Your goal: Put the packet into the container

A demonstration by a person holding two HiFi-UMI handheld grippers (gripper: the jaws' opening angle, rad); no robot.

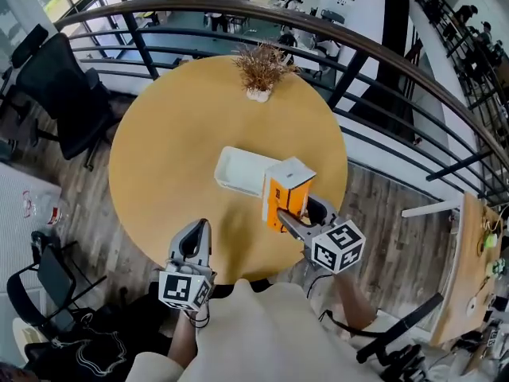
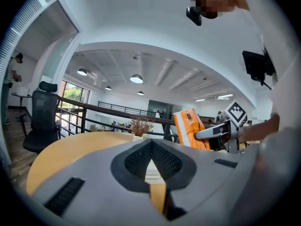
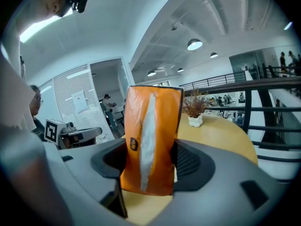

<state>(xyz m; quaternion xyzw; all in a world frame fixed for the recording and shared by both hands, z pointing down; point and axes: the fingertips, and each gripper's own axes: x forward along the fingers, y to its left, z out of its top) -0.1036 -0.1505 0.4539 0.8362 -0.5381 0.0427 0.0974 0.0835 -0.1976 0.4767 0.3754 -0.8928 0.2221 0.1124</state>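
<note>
Head view: container [image 1: 237,169] partly behind packet [image 1: 288,183] btwn right gripper [image 1: 291,213] fingers [image 1: 296,228].

The container [image 1: 237,170] lies on the table [image 1: 159,157]. The packet [image 1: 286,191], in the right gripper [image 1: 290,220], is at the container's right end. The plant [image 1: 260,70] stands behind the container, the left gripper [image 1: 200,233] before it.

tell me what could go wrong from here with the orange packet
1. The right gripper clamps the orange packet only near its lower end, so the tall packet could tilt or slip while carried.
2. The white container looks shallow; released upright, the packet might topple over the rim onto the table.
3. The left gripper isn't steadying the container, so a nudge could slide it.
</note>
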